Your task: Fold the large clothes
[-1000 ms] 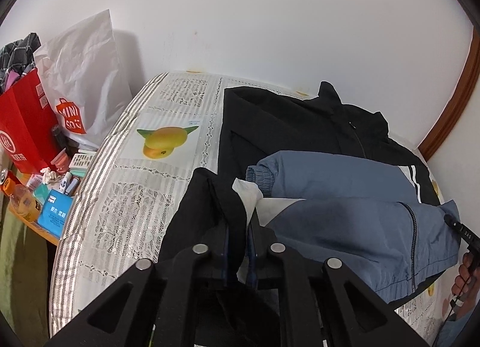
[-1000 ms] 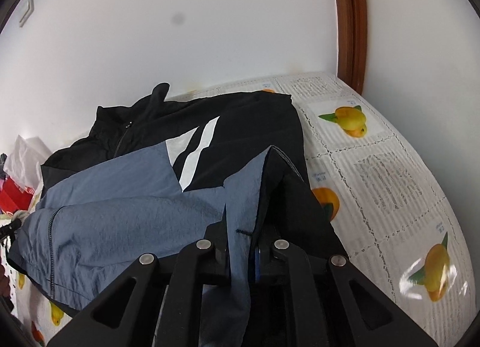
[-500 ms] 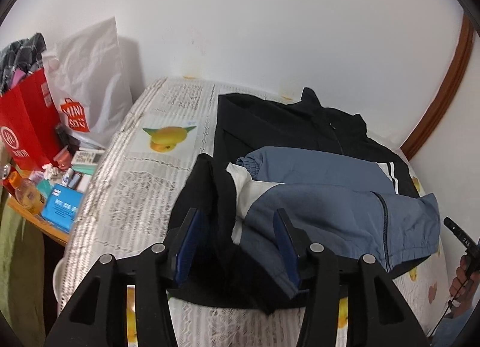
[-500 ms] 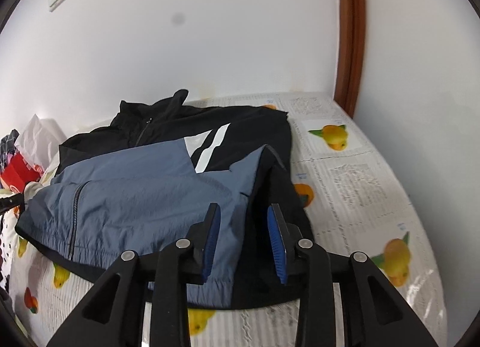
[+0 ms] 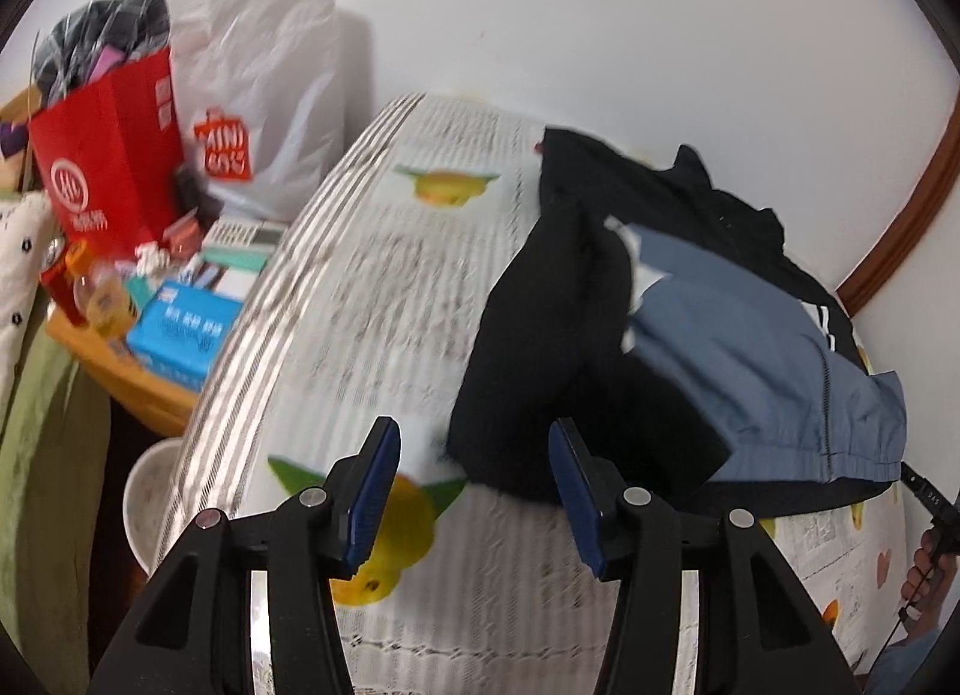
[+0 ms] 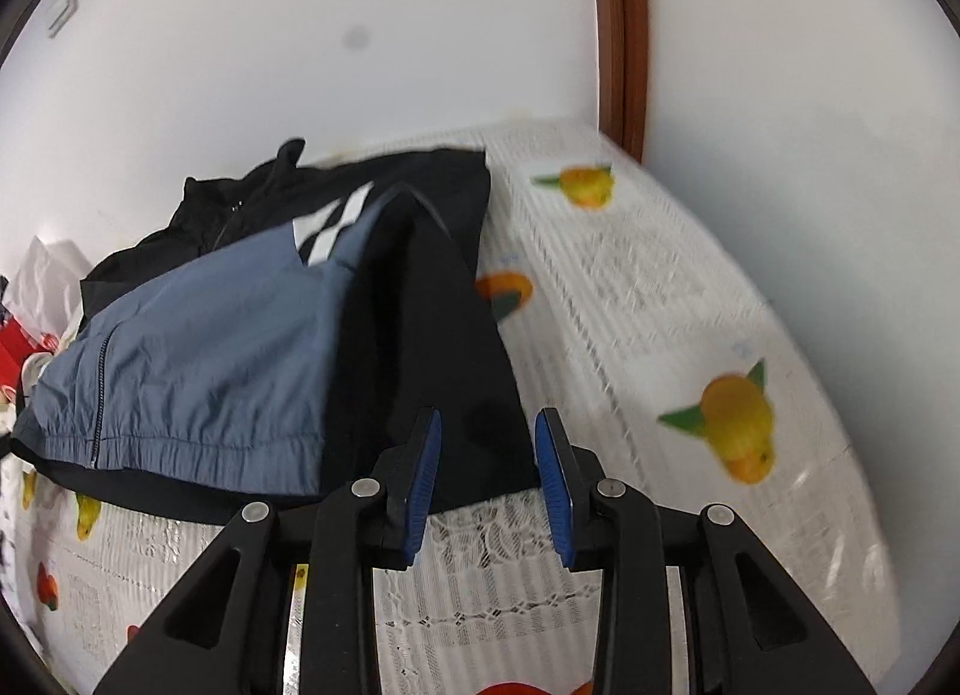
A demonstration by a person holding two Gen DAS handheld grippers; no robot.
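A red paper bag [image 5: 111, 155] stood beside a white plastic bag [image 5: 270, 113]; a blue box [image 5: 183, 332] lay below them; a fruit-printed sheet [image 6: 690, 335] covered the bed; a brown door frame [image 6: 621, 29] rose behind.

The left gripper [image 5: 474, 491] and the right gripper [image 6: 487, 482] look the same: a black plastic frame with triangular cut-outs, round silver screws at the joints, and two fingers with ribbed blue pads [image 6: 423, 479] on the inner faces.
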